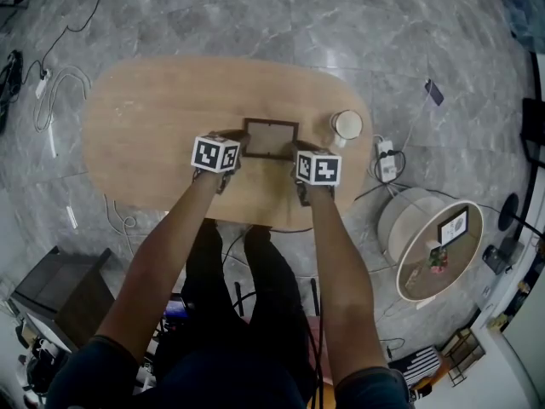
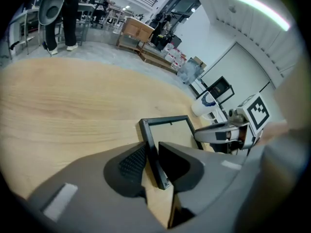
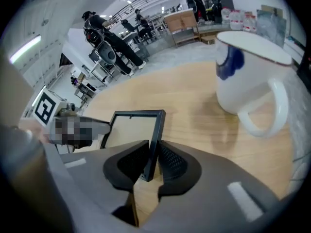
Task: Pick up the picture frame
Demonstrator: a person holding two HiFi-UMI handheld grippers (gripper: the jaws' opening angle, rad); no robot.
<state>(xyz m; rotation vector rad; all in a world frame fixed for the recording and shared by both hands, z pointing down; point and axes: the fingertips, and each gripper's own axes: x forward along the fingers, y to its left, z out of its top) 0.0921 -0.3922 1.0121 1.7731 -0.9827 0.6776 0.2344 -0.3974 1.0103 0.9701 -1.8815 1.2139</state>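
Note:
A small dark-rimmed picture frame (image 1: 271, 139) is over the middle of the oval wooden table (image 1: 145, 126), held between both grippers. My left gripper (image 1: 238, 150) is shut on the frame's left rail (image 2: 149, 147), which runs between its ribbed pads (image 2: 132, 163). My right gripper (image 1: 300, 157) is shut on the opposite rail (image 3: 154, 135), pinched between its two pads (image 3: 171, 163). In the right gripper view the frame (image 3: 138, 114) looks tilted. Whether it still touches the table I cannot tell.
A white mug (image 1: 347, 126) with a blue mark stands on the table just right of the frame, close to my right gripper (image 3: 153, 161). On the floor are cables (image 1: 51, 92), a power strip (image 1: 387, 164) and a round side table (image 1: 438, 250).

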